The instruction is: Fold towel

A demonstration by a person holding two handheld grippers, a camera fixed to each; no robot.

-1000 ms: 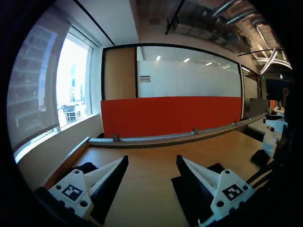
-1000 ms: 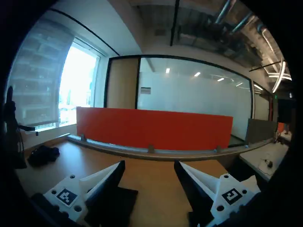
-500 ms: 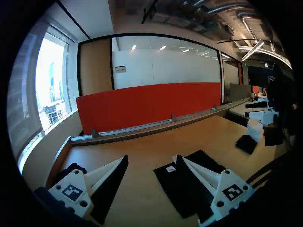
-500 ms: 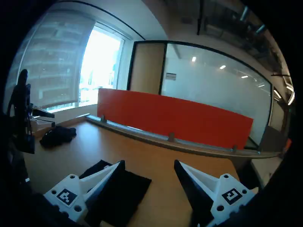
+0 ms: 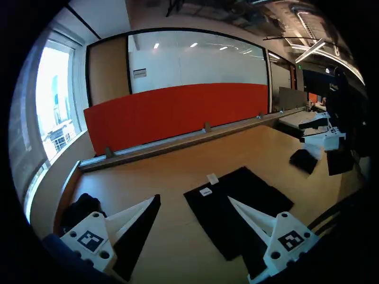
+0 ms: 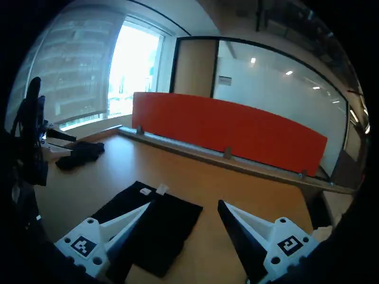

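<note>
I see the towel (image 5: pixel 237 203) lying flat on the wooden worktop (image 5: pixel 156 175). It is a black, soft-looking cloth of roughly rectangular shape, and two small white tags (image 5: pixel 205 191) sit at its far edge. The jaws of the left gripper (image 5: pixel 193 197) are spread wide above the worktop and hold nothing. Its right finger covers the near part of the towel, so I cannot see that edge.

In the right gripper view the same towel (image 6: pixel 151 222) lies under the left finger of the right gripper (image 6: pixel 187 202). These jaws are also wide apart and empty. The near corner of the towel is hidden behind that finger.

The worktop is smooth, light brown wood. A long orange-red partition (image 5: pixel 175 111) stands along its far side. A crumpled dark cloth (image 5: pixel 83 208) lies near the window, and another dark cloth (image 5: pixel 303 161) lies far to the right. The things beside it are too dark to make out.
</note>
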